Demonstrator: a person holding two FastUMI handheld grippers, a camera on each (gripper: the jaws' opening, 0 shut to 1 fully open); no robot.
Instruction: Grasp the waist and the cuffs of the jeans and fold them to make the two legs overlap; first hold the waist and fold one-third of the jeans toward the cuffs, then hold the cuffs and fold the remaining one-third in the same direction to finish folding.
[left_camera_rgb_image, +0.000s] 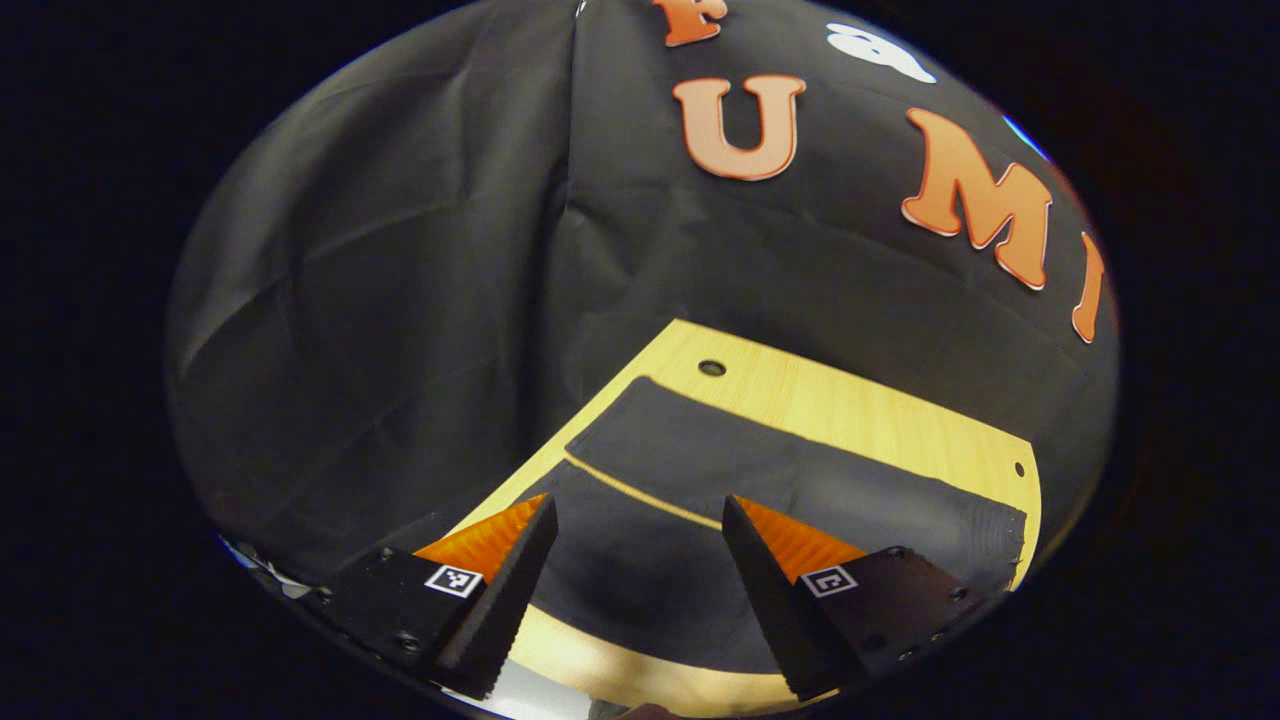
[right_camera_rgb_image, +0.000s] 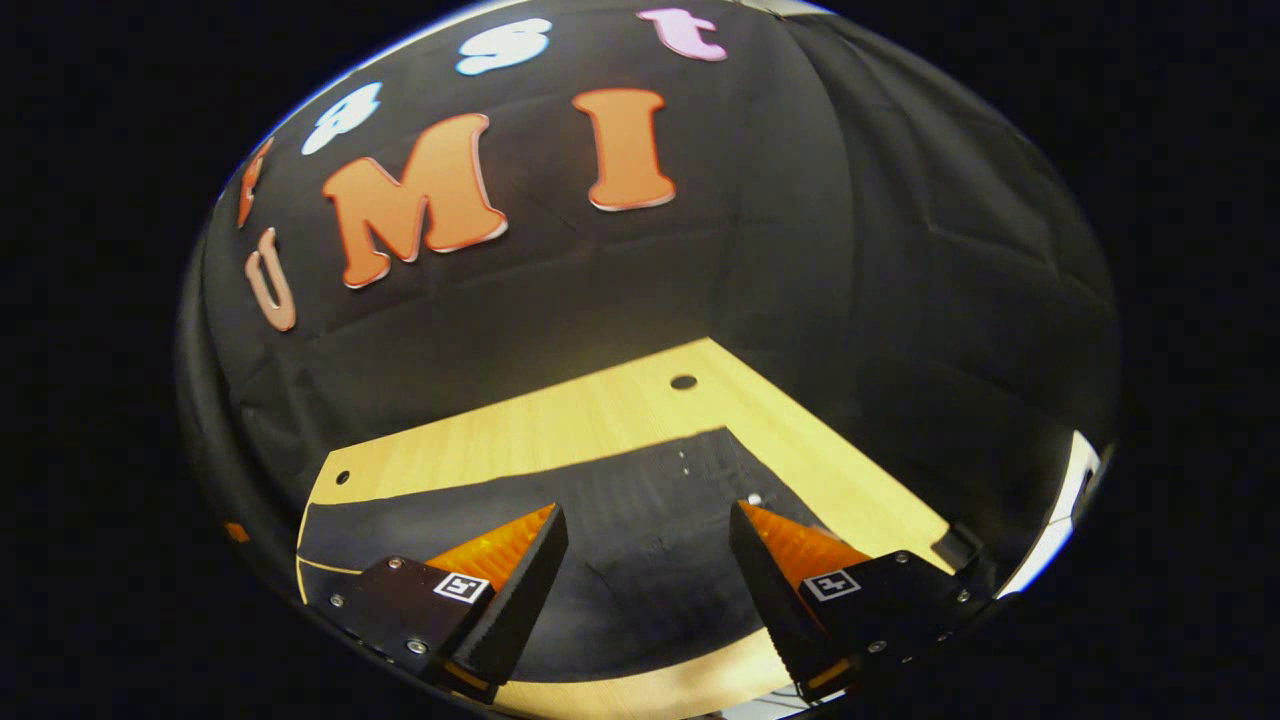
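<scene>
While flat on the table (left_camera_rgb_image: 850, 400), jeans (left_camera_rgb_image: 700, 470) beneath spread jaws.

jeans (left_camera_rgb_image: 800, 480) far end cut off, waist details (right_camera_rgb_image: 700, 465) too small

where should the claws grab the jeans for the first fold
Grip the near long edge of the jeans, one claw at each end. The right claw faces the waist end, where the rivets show; the left claw faces the leg end, where a pale gap splits the legs. Both hover open. The jeans lie flat on the wooden table, so come down from above.
</scene>
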